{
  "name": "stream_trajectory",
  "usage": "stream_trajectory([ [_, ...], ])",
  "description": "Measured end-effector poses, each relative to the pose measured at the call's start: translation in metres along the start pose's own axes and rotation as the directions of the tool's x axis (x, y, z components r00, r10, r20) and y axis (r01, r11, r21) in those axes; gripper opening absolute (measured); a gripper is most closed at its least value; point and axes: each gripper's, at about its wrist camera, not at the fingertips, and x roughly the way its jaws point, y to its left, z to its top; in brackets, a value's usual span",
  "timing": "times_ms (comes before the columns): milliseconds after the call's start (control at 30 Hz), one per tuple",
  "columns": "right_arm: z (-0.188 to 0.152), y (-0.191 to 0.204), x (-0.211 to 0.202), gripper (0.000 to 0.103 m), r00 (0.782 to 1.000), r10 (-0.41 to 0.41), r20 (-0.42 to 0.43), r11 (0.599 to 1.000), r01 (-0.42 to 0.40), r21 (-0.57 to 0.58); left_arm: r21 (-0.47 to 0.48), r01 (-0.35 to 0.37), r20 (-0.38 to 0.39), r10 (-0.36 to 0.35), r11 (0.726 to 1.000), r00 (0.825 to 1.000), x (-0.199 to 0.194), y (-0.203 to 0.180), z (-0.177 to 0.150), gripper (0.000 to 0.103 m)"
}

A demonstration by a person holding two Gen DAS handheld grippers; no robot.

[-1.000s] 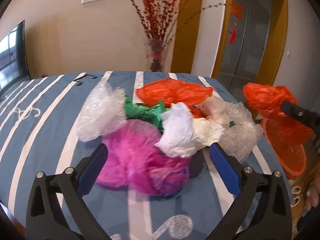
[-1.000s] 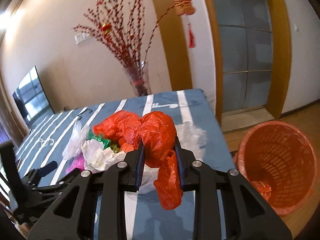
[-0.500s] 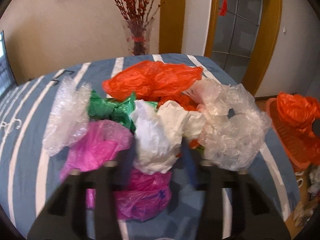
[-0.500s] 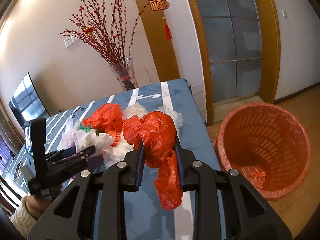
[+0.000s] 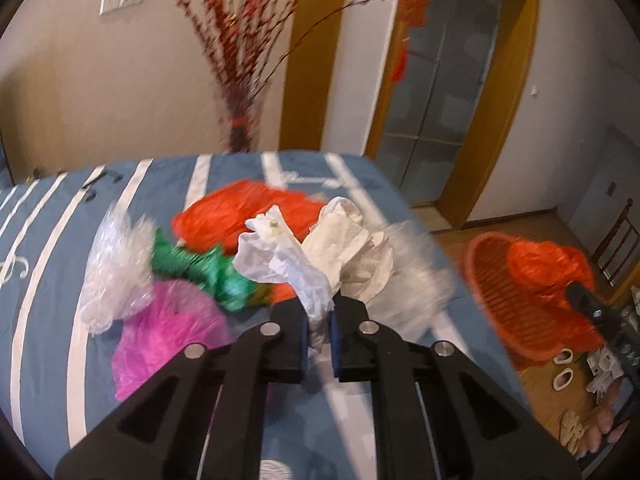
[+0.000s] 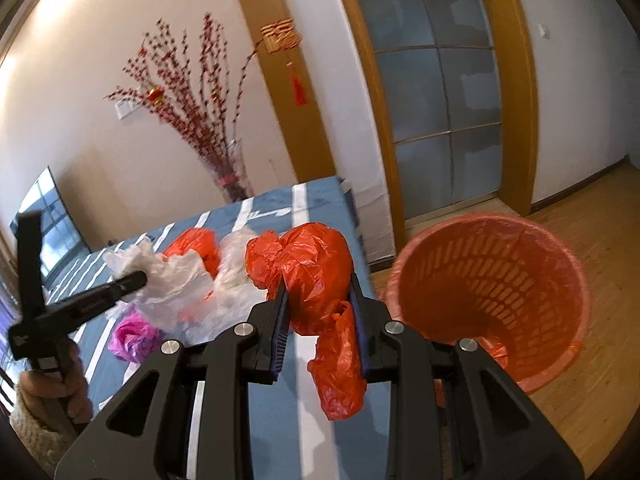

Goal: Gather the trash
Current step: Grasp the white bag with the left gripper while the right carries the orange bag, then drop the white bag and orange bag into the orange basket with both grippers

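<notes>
Trash: one bag in each gripper, basket waiting on the floor

Trash bags lie heaped on the blue striped bed (image 5: 48, 240), and we hold two of them. Our left gripper (image 5: 319, 322) is closed tight on the neck of a crumpled white bag (image 5: 280, 252), whose bulk stands up above the pads and over the pile. From the right wrist view the same left gripper (image 6: 138, 278) shows at the left, with the white bag (image 6: 172, 280) at its tip and a hand in a knitted sleeve (image 6: 44, 396) on its handle.

Our right gripper (image 6: 320, 316) is part closed, its pads pressing both sides of an orange-red bag (image 6: 312, 264); a loose tail of that bag hangs down between the fingers. It sits just beside the rim of the orange basket (image 6: 500, 280), which stands on the wooden floor (image 6: 600, 220) next to the bed's corner.

Left on the bed are a pink bag (image 5: 168, 332), a green bag (image 5: 200, 268), a clear bag (image 5: 116, 272), another orange bag (image 5: 236, 212) and a second clear bag (image 5: 416, 280), blurred in the left wrist view. Behind the bed stands a vase of red branches (image 6: 228, 172)
</notes>
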Motion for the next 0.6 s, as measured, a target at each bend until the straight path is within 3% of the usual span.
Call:
stream_trajectory([
  [267, 0.009, -0.045, -0.030, 0.028, 0.990, -0.121, 0.077, 0.992, 0.117, 0.047, 0.040, 0.112, 0.043, -0.114, 0.993, 0.993, -0.013, -0.069, 0.019, 0.010],
  [600, 0.005, -0.090, -0.040, 0.028, 0.971, -0.219, 0.092, 0.971, 0.207, 0.120, 0.082, 0.206, 0.044, -0.210, 0.975, 0.977, -0.005, -0.137, 0.038, 0.010],
])
